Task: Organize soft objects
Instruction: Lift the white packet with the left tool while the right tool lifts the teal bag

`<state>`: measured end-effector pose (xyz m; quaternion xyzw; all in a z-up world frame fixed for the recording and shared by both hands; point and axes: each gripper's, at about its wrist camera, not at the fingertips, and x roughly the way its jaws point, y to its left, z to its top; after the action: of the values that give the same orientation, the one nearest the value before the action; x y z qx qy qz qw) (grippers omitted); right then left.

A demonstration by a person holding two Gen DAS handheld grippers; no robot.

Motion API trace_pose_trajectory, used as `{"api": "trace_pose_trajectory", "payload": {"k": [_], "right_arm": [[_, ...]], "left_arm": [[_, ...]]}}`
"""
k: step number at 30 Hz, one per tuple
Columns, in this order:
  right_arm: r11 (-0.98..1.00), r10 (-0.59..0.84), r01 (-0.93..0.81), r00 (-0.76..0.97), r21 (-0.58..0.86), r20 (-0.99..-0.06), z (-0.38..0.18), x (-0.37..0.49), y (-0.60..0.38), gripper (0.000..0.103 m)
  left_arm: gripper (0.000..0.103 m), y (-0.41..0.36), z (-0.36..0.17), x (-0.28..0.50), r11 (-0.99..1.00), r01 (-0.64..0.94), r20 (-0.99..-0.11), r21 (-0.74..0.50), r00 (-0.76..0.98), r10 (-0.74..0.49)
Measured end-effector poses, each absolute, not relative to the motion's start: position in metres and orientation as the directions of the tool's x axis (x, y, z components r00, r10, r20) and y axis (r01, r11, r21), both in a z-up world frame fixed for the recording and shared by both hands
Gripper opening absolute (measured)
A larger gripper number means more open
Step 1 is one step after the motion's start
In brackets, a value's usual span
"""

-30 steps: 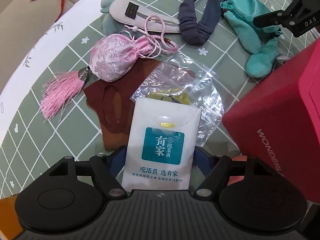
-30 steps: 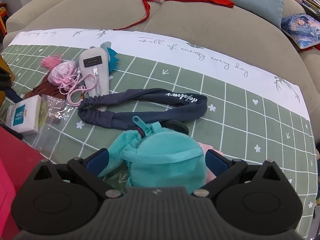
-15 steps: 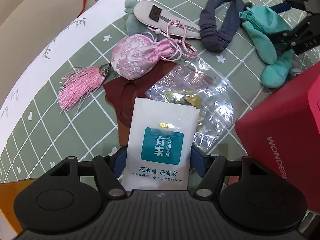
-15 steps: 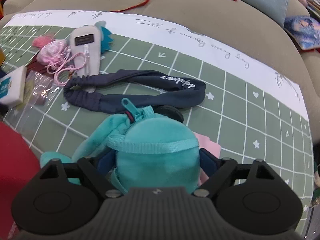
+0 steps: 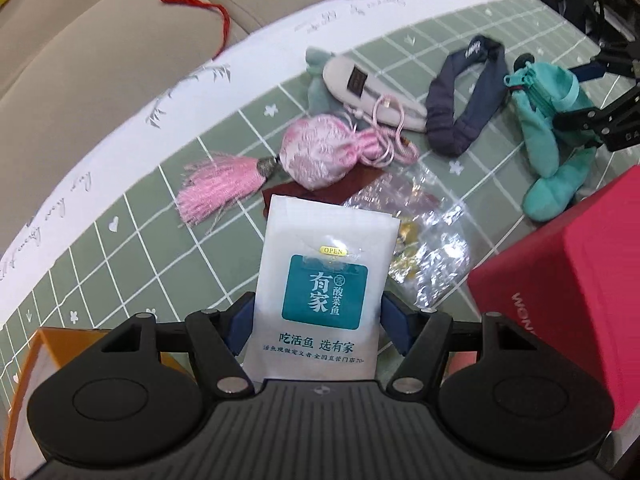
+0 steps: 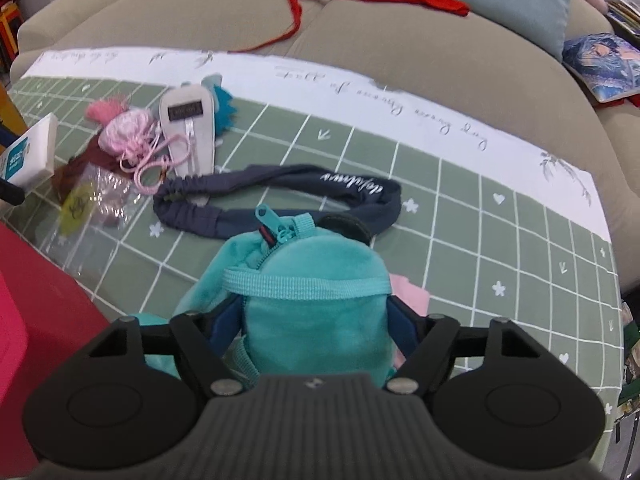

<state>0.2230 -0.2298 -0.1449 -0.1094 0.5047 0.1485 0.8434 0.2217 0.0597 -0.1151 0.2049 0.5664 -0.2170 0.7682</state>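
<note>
The red box (image 5: 576, 300) sits at the table's near edge, the obvious drop spot. The right gripper (image 6: 316, 320) is closing on the teal pouch (image 6: 316, 300), pads against its sides; its plush legs hang loose and could snag the headband (image 6: 280, 196). The left gripper (image 5: 318, 320) pinches the tissue pack (image 5: 324, 280) clear above the cloth; a slick wrapper could slip out.
</note>
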Motion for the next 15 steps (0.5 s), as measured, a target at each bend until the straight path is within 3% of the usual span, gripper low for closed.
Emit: {"api": "trace_pose_trajectory", "payload": {"k": [15], "right_arm": [[0.947,0.161,-0.321,0.507,-0.012,-0.847,-0.12,0.21,-0.249,0.075]], "left_arm": [[0.076,0.044,-0.078,0.208,0.826,0.555,-0.941,0.099,0.321,-0.103]]}}
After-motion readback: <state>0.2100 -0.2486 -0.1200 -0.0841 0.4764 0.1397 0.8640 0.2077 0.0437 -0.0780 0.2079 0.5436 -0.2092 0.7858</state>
